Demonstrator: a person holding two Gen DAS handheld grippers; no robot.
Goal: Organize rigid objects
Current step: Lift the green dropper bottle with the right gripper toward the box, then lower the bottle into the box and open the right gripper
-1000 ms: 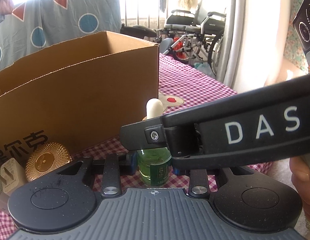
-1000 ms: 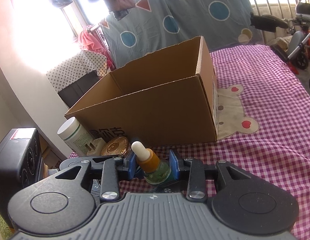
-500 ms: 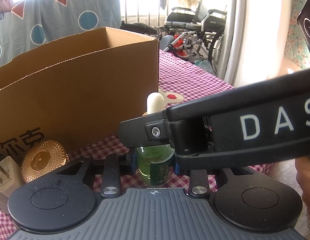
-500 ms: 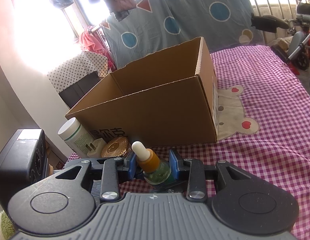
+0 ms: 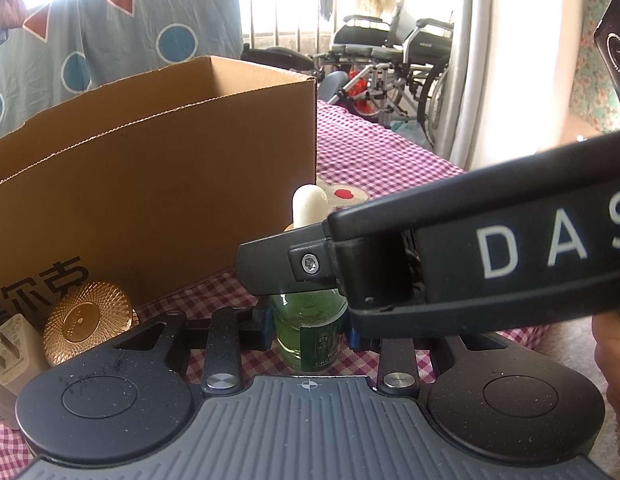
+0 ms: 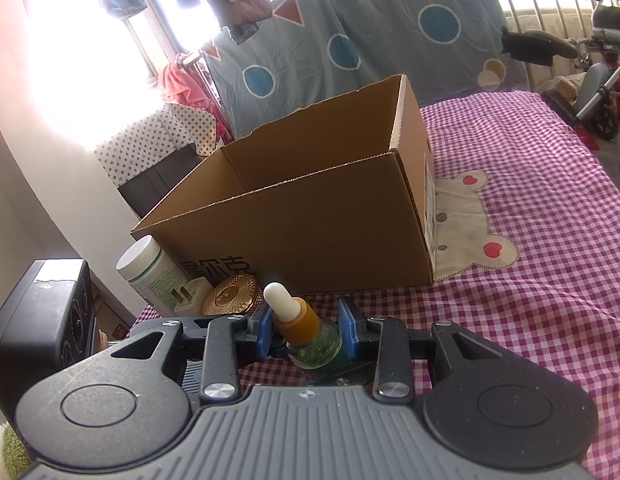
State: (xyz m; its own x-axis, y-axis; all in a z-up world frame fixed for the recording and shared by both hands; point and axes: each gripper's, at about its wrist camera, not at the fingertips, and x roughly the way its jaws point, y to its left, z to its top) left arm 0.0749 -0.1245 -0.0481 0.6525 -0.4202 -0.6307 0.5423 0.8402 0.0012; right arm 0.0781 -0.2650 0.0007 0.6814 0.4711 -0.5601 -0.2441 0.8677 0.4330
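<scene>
A green glass dropper bottle with an amber collar and white rubber bulb stands on the checked cloth in front of an open cardboard box. My left gripper has its blue pads at the bottle's lower body. My right gripper has its blue pads on either side of the same bottle, near its shoulder. The right gripper's black finger crosses the left wrist view over the bottle's neck. The box looks empty as far as I can see in.
A gold round compact, a white plug adapter and a white-capped bottle sit at the box's front left corner. A black speaker is at the left. The purple checked cloth stretches to the right.
Both grippers have edged slightly closer to the box with the bottle between them. Nothing else has moved.
</scene>
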